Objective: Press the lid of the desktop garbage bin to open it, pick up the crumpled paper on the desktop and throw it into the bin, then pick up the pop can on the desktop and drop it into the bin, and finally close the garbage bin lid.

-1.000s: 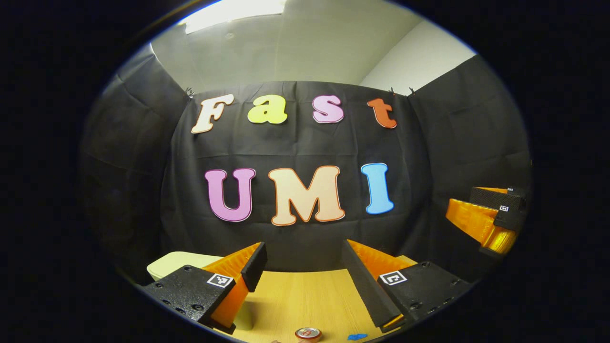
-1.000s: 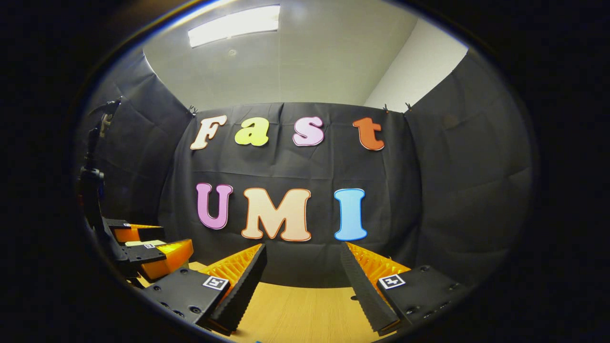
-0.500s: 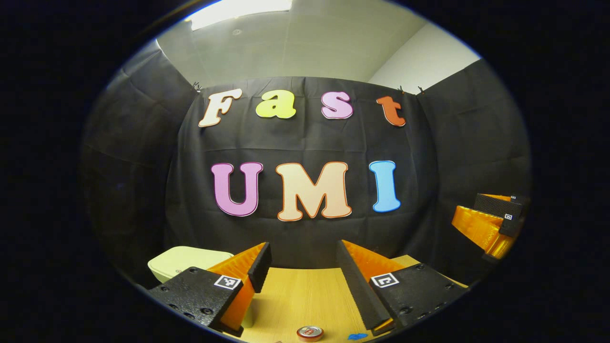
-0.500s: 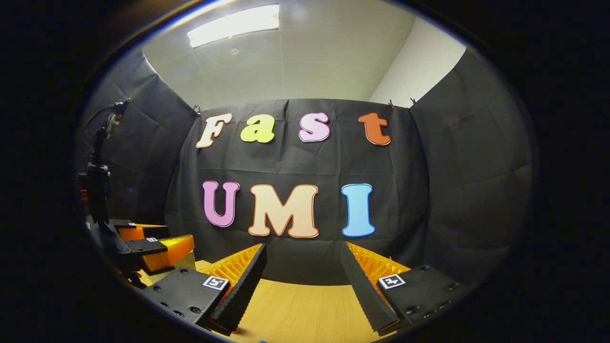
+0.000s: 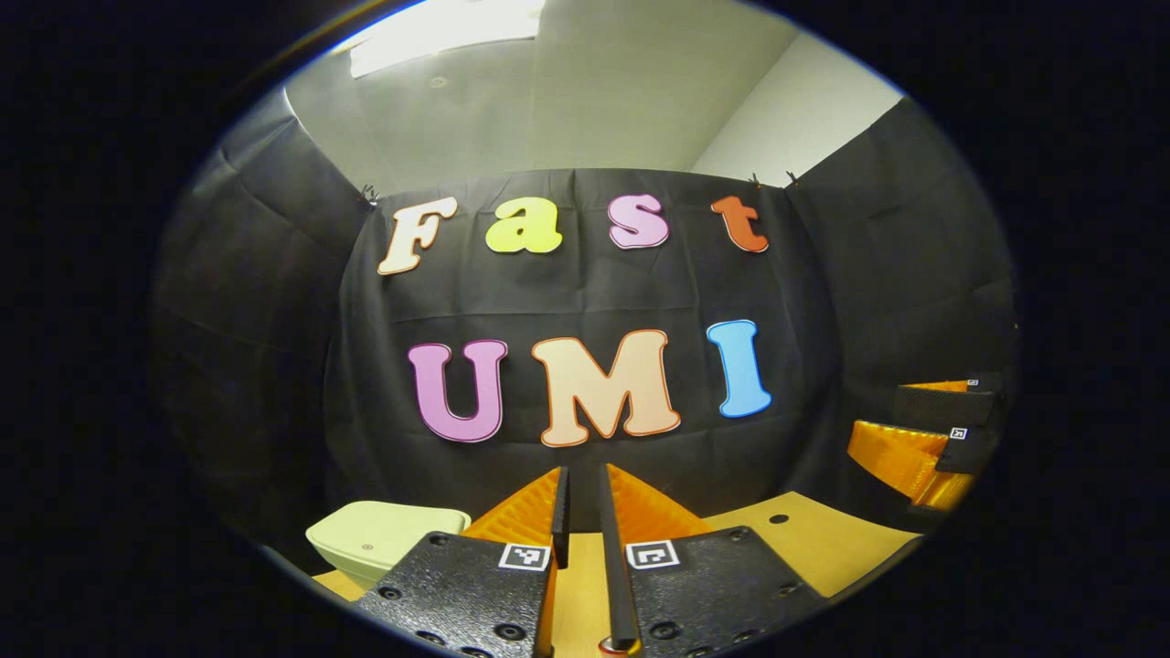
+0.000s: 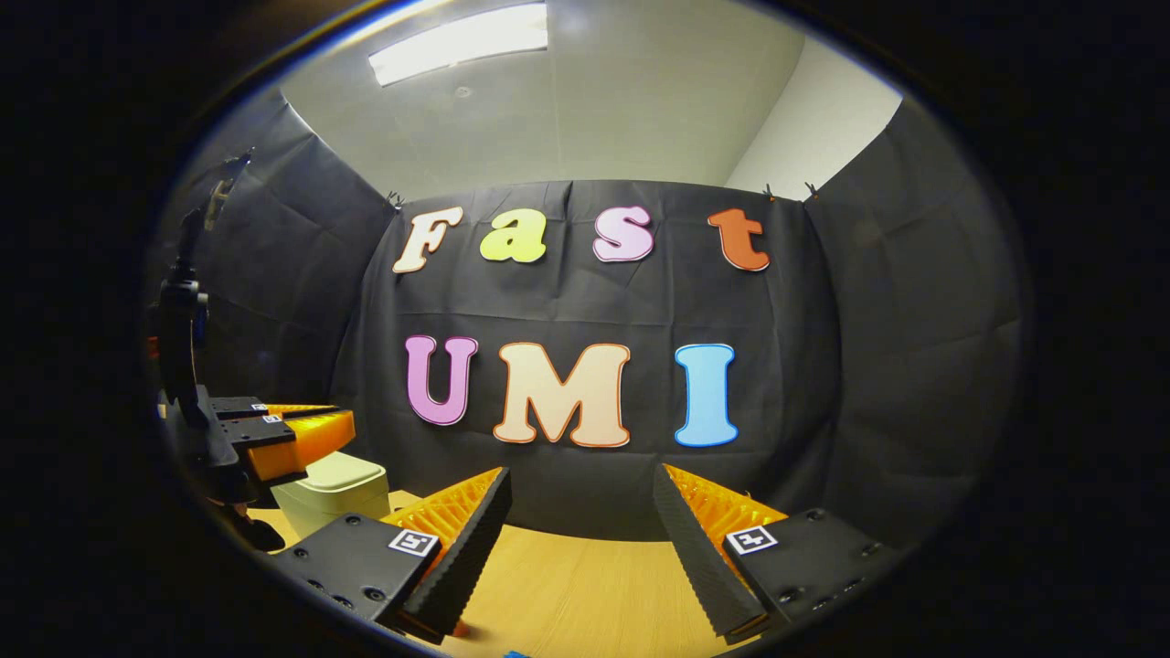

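L gripper jaws nearly shut, nothing held; R gripper wide open, empty. Bin lid still down, looks like light stiff plastic w/ a springy latch, so press top centre gently or it'll skid on the table.

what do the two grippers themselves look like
Both are alike. The left gripper and right gripper each have two wedge-shaped fingers with ribbed outer faces and finely toothed inner pads. Each finger sits on a pebbled plate with round screw holes, carrying a small square black-and-white marker.
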`<action>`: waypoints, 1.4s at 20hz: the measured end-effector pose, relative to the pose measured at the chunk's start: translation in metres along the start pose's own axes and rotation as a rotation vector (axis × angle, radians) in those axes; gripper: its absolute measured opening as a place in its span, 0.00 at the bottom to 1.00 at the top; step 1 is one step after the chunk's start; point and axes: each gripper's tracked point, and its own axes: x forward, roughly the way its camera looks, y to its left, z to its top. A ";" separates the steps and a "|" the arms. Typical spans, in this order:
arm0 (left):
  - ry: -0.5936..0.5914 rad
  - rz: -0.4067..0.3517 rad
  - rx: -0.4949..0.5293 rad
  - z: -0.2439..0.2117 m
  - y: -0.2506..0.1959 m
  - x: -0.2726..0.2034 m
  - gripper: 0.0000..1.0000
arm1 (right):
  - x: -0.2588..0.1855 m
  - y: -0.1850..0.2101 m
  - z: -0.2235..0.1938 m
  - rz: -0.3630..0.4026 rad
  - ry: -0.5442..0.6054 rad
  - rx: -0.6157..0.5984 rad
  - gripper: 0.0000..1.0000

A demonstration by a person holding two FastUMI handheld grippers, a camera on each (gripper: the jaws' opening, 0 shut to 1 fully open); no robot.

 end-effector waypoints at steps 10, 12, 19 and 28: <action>0.004 0.181 0.021 -0.008 0.104 -0.012 0.00 | 0.008 0.060 0.000 0.063 -0.008 -0.016 0.98; 0.020 0.211 0.016 -0.015 0.126 -0.014 0.00 | 0.009 0.074 -0.004 0.073 0.002 -0.015 0.98; 0.098 0.261 -0.012 -0.053 0.189 -0.010 0.00 | 0.014 0.112 -0.019 0.069 0.032 -0.013 0.98; 0.309 0.237 -0.127 -0.147 0.215 -0.001 0.00 | 0.012 0.121 -0.046 0.005 0.104 -0.022 0.98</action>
